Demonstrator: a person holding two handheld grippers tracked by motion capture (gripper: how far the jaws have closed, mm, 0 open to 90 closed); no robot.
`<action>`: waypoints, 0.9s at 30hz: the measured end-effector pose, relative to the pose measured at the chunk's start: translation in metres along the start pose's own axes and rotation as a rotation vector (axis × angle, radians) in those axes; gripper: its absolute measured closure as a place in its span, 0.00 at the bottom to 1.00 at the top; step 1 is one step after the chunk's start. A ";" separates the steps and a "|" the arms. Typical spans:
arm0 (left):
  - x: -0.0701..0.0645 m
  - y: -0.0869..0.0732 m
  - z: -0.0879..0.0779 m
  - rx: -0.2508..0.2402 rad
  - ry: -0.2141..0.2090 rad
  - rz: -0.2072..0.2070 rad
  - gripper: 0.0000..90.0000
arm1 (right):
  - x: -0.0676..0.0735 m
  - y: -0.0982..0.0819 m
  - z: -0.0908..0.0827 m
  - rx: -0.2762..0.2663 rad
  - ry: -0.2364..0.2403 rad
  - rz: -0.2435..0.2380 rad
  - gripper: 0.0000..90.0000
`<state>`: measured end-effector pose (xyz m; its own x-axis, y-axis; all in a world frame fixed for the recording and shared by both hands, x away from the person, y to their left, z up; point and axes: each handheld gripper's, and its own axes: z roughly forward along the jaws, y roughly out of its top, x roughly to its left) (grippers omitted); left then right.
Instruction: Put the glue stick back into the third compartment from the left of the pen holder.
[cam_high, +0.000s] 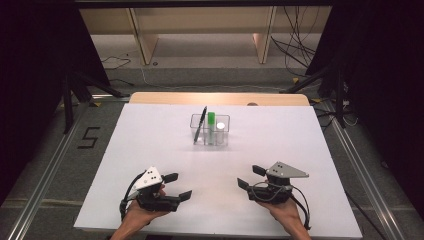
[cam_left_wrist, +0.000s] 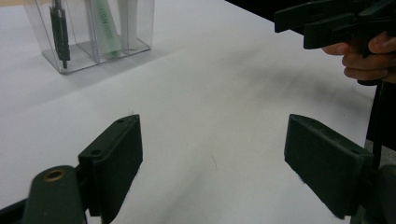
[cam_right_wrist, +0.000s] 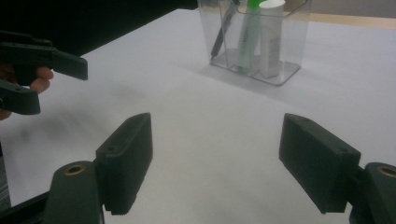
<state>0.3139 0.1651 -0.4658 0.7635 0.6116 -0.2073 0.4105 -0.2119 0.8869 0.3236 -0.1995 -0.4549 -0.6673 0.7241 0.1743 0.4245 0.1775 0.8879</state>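
Observation:
A clear plastic holder (cam_high: 223, 137) stands at the middle back of the white table (cam_high: 150, 145). In it are a black pen (cam_high: 200, 124), a green-capped tube (cam_high: 211, 125) and a white tube (cam_high: 220, 132). My left gripper (cam_high: 178, 186) rests near the front left edge, open and empty, pointing right. My right gripper (cam_high: 251, 177) rests near the front right, open and empty, pointing left. In the left gripper view the holder (cam_left_wrist: 135, 44) sits top left and the right gripper (cam_left_wrist: 322, 23) top right. The right gripper view has the holder (cam_right_wrist: 285, 70) top centre and the left gripper (cam_right_wrist: 42, 77) at the left.
The white sheet ends in a wooden strip (cam_high: 220, 98) at the back. Beyond it are wooden shelving (cam_high: 200, 30), cables on the floor (cam_high: 295, 45) and black stands (cam_high: 75, 90) at both sides. A floor marking "5" (cam_high: 89, 137) lies left of the table.

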 end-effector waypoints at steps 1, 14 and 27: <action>0.000 0.000 0.000 -0.001 0.000 0.003 0.21 | 0.000 0.000 0.000 0.000 0.000 0.000 0.30; 0.001 0.000 0.001 -0.003 -0.016 -0.010 0.20 | 0.001 -0.016 -0.017 -0.007 -0.017 0.005 0.29; 0.001 0.000 0.001 -0.002 -0.016 -0.005 0.20 | -0.003 -0.023 -0.025 -0.011 -0.028 0.027 0.29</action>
<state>0.3147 0.1650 -0.4667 0.7697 0.5999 -0.2183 0.4134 -0.2078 0.8865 0.3006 -0.2226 -0.4651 -0.6385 0.7467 0.1864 0.4350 0.1503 0.8878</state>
